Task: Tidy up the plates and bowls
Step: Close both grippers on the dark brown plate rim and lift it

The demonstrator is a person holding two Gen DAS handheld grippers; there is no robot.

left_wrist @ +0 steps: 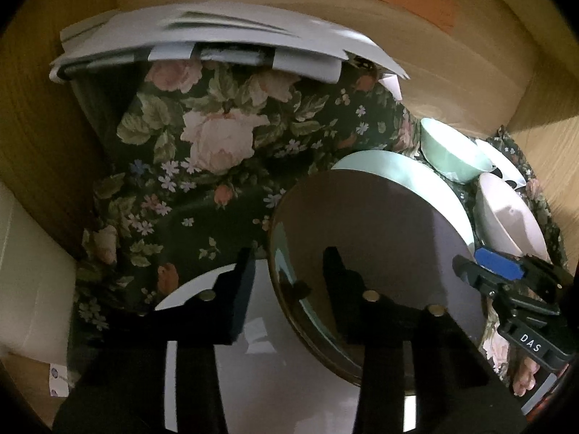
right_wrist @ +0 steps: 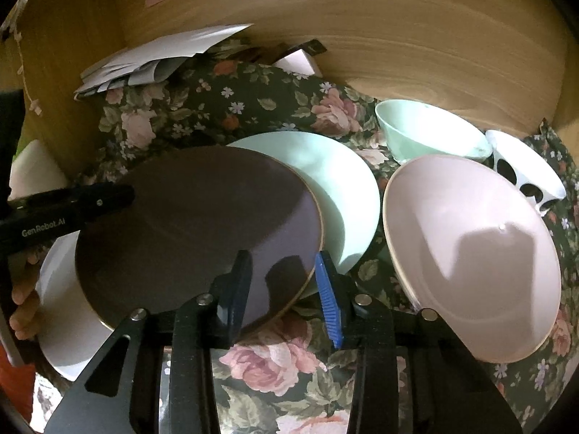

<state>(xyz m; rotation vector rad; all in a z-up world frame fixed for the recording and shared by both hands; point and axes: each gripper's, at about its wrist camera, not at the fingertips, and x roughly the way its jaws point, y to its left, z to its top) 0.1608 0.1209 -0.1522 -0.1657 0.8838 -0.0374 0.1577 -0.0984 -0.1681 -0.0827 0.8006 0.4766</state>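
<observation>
– On the cloth [left_wrist: 217, 166], mid-surface: where's the purple plate [right_wrist: 199, 217]?
– Tilted, overlapping 2 others: far edge on the mint plate [right_wrist: 343, 188], near-left edge over the white plate [right_wrist: 61, 311].
– L gripper [left_wrist: 289, 256]?
– Jaws narrow, straddling the plate's left rim: one finger outside over the white plate, other inside. Can't tell if the pads bite.
– R gripper [right_wrist: 283, 258]?
– Same on the right rim. Jaws narrow, left finger over the plate, blue-pad finger just off its edge. Grip unclear too.
– Bowls?
– Right side: pink bowl [right_wrist: 470, 253] nearest, tilted; mint bowl [right_wrist: 427, 130] behind it; spotted bowl [right_wrist: 524, 170] far right, on its side.
– Anything else?
– Papers [left_wrist: 217, 32] at the back, by the wood wall.
</observation>
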